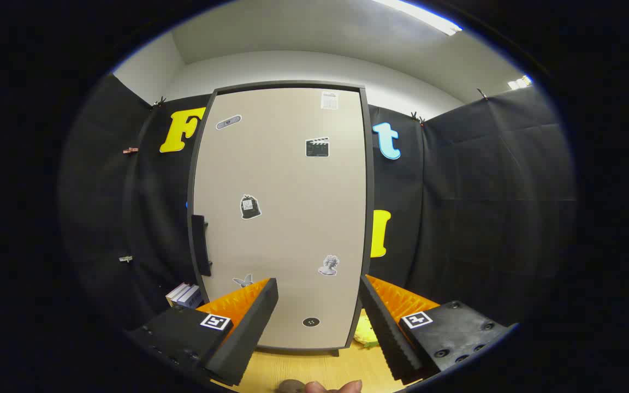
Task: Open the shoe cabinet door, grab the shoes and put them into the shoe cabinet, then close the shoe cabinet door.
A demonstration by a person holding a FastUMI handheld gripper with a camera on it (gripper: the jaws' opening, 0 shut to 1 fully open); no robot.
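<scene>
A tall beige shoe cabinet door [282, 218] with a dark frame stands shut straight ahead of my fingers, dotted with small stickers. Its dark vertical handle [201, 245] sits on the door's left edge, a little above and left of my left fingertip. My gripper [319, 292] is open, its two fingers spread wide with nothing between them, some way short of the door. A yellow object [366, 334], partly hidden, lies on the floor by the cabinet's lower right corner, behind my right finger [385, 322].
The cabinet stands on a wooden floor [314, 365]. Black cloth walls close in on both sides. A few books [184, 295] lie on the floor left of the cabinet. Part of a hand [331, 386] shows just under the fingers.
</scene>
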